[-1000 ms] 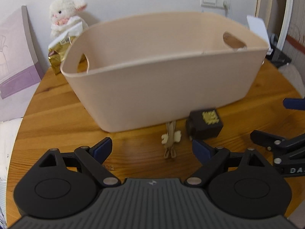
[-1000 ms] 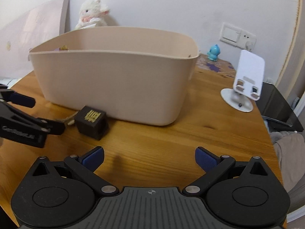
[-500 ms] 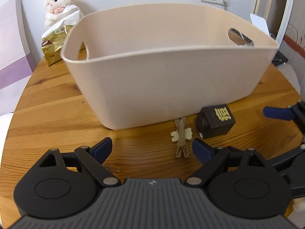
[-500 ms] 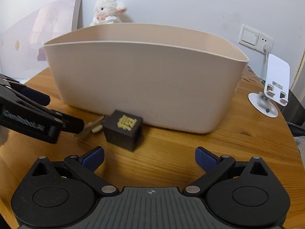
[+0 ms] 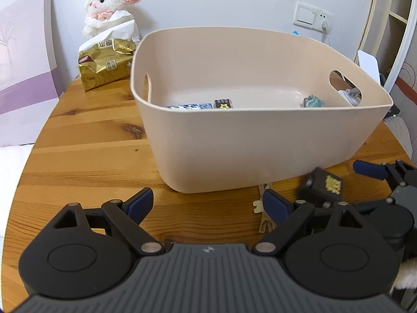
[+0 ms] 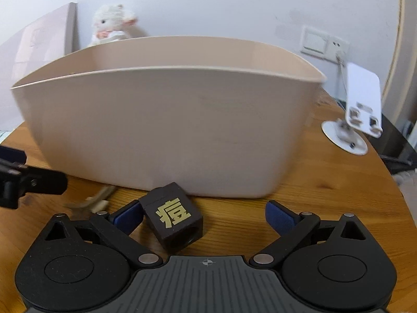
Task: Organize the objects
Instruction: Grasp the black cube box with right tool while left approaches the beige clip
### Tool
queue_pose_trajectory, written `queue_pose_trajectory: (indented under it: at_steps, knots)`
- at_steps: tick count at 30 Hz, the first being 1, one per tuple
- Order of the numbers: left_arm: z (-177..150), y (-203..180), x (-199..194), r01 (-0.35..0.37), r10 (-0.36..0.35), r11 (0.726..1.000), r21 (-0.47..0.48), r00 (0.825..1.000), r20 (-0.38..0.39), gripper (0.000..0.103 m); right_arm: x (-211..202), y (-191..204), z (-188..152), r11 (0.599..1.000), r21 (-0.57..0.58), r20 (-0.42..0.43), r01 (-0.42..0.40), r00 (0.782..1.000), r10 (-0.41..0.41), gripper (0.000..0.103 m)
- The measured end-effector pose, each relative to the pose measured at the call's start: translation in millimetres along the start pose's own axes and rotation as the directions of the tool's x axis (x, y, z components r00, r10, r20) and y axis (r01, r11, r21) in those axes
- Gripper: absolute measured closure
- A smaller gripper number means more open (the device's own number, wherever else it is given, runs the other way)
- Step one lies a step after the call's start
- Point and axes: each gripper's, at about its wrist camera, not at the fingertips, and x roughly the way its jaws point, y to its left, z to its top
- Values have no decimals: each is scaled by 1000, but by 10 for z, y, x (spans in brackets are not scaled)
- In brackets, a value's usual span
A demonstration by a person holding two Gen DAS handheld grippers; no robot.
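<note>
A beige plastic basket (image 5: 260, 140) stands on the round wooden table (image 5: 86, 140) and holds several small items. A black cube with a gold character (image 6: 173, 216) lies on the table in front of it, between my right gripper's open fingers (image 6: 204, 212), close to the left finger. It also shows in the left wrist view (image 5: 324, 185). A small wooden clip (image 5: 263, 208) lies beside the cube. My left gripper (image 5: 208, 203) is open and empty, low over the table, with the clip by its right finger.
A plush lamb (image 5: 109, 5) and a gold packet (image 5: 104, 60) sit at the back left by a purple board (image 5: 23, 65). A white phone stand (image 6: 357, 114) is right of the basket. The table edge curves close on both sides.
My right gripper moved forward and left until the black cube came between its fingers. My left gripper rose and shifted left, so the basket's inside came into view.
</note>
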Motion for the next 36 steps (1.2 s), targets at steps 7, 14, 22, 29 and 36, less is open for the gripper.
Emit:
queue_pose_trajectory:
  at_steps: [7,14,22,29,36]
  knots:
    - [-48,-163,104,42,-41,999,29,999,-27,11,-11,-196,-94,1000,-2,-16,-2,1000,2,2]
    - [-121,-270,205,58,-54,997,49,996,-70,11,-14,-177,-103,1000,-12,4,-25,1000,25,11]
    - [-172,-289,237,43,-37,997,66,995,-91,26,-53,-136,-88,995,-52,37,-86,995,88,49]
    - [-187,-253,198,40,-35,995,87,997,-66,60,-108,-92,-81,993,-71,32,-96,995,98,61]
    - [-179,-261,182,75,-69,992,104,996,-60,93,-167,-95,-116,993,-68,28,-94,995,96,61]
